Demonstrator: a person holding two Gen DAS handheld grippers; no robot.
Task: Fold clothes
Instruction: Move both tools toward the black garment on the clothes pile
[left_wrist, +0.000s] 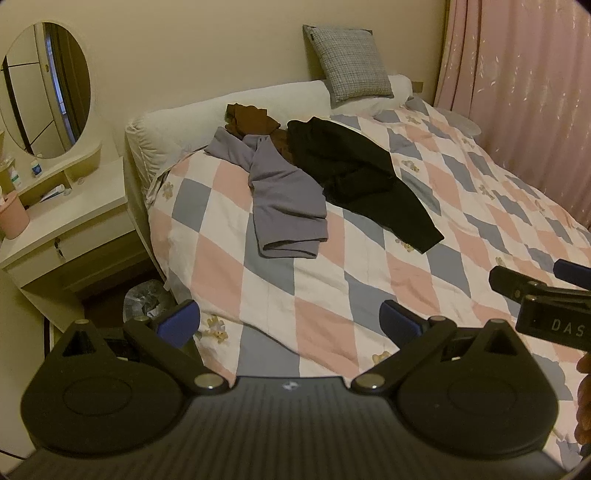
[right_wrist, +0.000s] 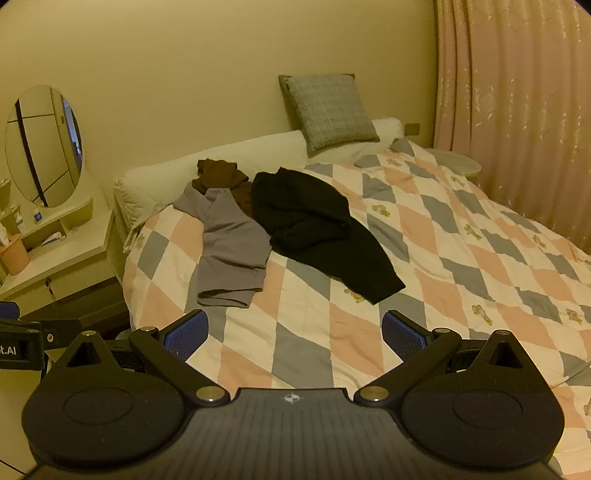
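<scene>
the left gripper (left_wrist: 290, 321) hangs over the near part of the bed with its blue pads spread wide and nothing between them. the right gripper (right_wrist: 295, 334) is likewise spread wide and empty, held over the quilt (right_wrist: 461, 266) just beside the left one; in the left wrist view only part of it shows, cut off at the right edge, with a bit of a hand (left_wrist: 584, 398) below it.

the clothes lie well ahead of both, near the head of the bed. a grey garment (left_wrist: 284, 195) lies crumpled, its far part running up toward the headboard (left_wrist: 229, 110). a black garment (left_wrist: 358, 173) lies just beside it to the right, one long part trailing toward the near side. a brown garment (left_wrist: 251, 120) is mostly hidden under the other two, so its shape is hard to make out.

the quilt is checked in pink, grey and white. a grey cushion (left_wrist: 349, 62) leans on the wall, and pink curtains (left_wrist: 517, 92) hang on the right. on the left a dressing table (left_wrist: 74, 218) with an oval mirror (left_wrist: 46, 88) stands close beside the bed's edge, a pink bin (left_wrist: 13, 218) on it. the near stretch of quilt and its right half are bare.
</scene>
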